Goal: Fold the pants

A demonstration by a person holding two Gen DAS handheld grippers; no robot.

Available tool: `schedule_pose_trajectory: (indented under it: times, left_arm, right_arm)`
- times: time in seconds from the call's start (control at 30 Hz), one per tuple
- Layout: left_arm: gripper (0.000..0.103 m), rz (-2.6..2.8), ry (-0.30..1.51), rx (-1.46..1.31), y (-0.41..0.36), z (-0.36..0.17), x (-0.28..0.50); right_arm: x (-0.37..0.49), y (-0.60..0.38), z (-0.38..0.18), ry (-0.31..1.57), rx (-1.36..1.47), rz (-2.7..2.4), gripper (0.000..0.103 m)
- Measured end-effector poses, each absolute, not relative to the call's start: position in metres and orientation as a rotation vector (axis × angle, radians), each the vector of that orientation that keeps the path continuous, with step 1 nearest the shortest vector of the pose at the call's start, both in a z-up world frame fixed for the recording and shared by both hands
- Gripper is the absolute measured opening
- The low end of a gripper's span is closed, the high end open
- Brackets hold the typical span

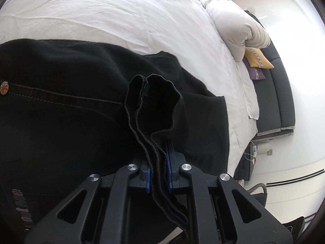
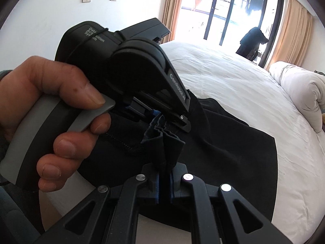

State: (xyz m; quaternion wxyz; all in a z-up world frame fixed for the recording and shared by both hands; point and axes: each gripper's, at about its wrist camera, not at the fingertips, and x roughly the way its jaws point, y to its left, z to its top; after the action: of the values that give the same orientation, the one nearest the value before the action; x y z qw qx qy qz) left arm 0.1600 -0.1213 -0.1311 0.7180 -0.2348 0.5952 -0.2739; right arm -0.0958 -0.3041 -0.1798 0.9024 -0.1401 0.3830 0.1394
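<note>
Now the black pants [image 1: 61, 105] lie flat on the white bed [image 1: 121, 16]. On the left, the left gripper [image 1: 158, 170] pinches a bunch of folded hem. Next, the right gripper [image 2: 165, 185] squeezes dark cloth too, beside a hand [image 2: 50, 105].

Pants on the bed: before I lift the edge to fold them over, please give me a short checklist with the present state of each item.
1. Left gripper shut on the pants: ok, bunched layers of the edge sit between its fingers.
2. Right gripper shut on the pants: ok, a tuft of fabric stands up from between its fingers.
3. All layers caught evenly: cannot tell, the edges are crumpled.
4. Grippers apart enough to spread the edge: not ok, in the right wrist view the left gripper sits just beyond the right one.
5. Bare sheet beyond the pants for the fold: ok.
6. Pants flat: cannot tell, mostly hidden.
</note>
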Motion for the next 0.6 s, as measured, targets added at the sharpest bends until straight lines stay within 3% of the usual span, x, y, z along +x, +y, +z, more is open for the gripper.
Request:
schedule_pose_trajectory:
  times: [0.17,0.2,0.23,0.27,0.33,0.5,0.6]
  left_arm:
    - [0.012,-0.592,1.320,-0.524,-0.113,-0.135,0.159]
    - [0.015,-0.574,1.306,-0.496,-0.108,-0.128,0.158]
    - [0.022,-0.539,1.284,-0.456,-0.102,-0.120,0.158]
    - [0.034,-0.510,1.265,-0.439,-0.096,-0.114,0.158]
    - [0.056,-0.438,1.196,-0.435,-0.078,-0.093,0.161]
    - [0.058,-0.552,1.082,-0.358,-0.111,-0.048,0.160]
    - [0.058,-0.674,1.088,-0.297,-0.160,-0.053,0.155]
  right_arm:
    - [-0.092,-0.301,-0.206,0.931,-0.268,0.351,0.026]
    - [-0.096,-0.306,-0.204,0.942,-0.219,0.385,0.037]
    - [-0.099,-0.314,-0.199,0.945,-0.161,0.425,0.048]
    - [-0.102,-0.323,-0.193,0.943,-0.109,0.452,0.052]
    - [-0.104,-0.351,-0.178,0.927,0.009,0.487,0.053]
    - [-0.073,-0.463,-0.152,0.865,0.325,0.369,0.053]
    - [-0.037,-0.526,-0.163,0.877,0.537,0.372,0.053]
